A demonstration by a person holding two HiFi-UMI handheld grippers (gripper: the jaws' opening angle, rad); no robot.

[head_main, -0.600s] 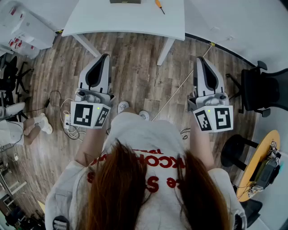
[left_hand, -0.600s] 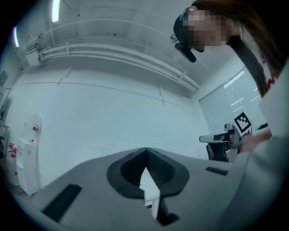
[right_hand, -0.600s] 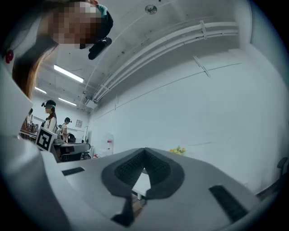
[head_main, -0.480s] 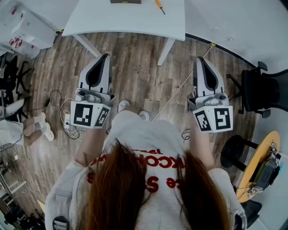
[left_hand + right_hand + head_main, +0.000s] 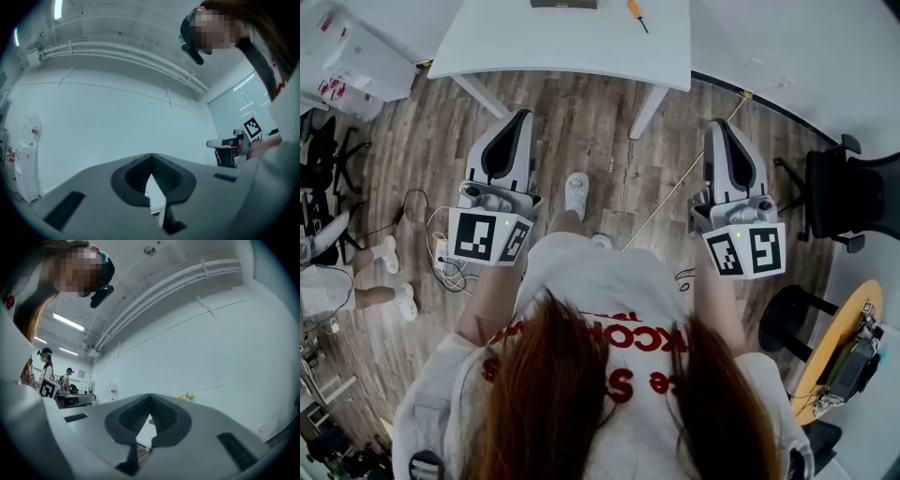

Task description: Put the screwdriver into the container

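In the head view the person's hair and white printed shirt fill the near half and hide the forearms, so each hand-held gripper shows only from its marker cube forward. The left hand-held gripper (image 5: 522,116) and the right hand-held gripper (image 5: 715,124) hang well apart over the wooden floor (image 5: 600,150), both short of the white worktop (image 5: 572,42) at the far edge. The screwdriver (image 5: 635,13), with an orange handle, lies on the worktop's far right part, well away from both grippers. The container (image 5: 564,3) is a dark strip just left of it, cut off by the frame's top edge, so its shape cannot be told. A black chair (image 5: 853,187) is partly cut off at the right. In the left gripper view the left hand-held gripper (image 5: 151,157) is clenched: the tips meet with nothing between them, and only a white sliver shows through the slot below them. Its grey body blocks the lower half of the view; above it are a pale wall and ceiling pipes. In the right gripper view the right hand-held gripper (image 5: 150,397) is likewise clenched and empty, and a scrap of white worktop edge and floor shows through its slot. Small, indistinct figures (image 5: 44,366) stand far off at the left.
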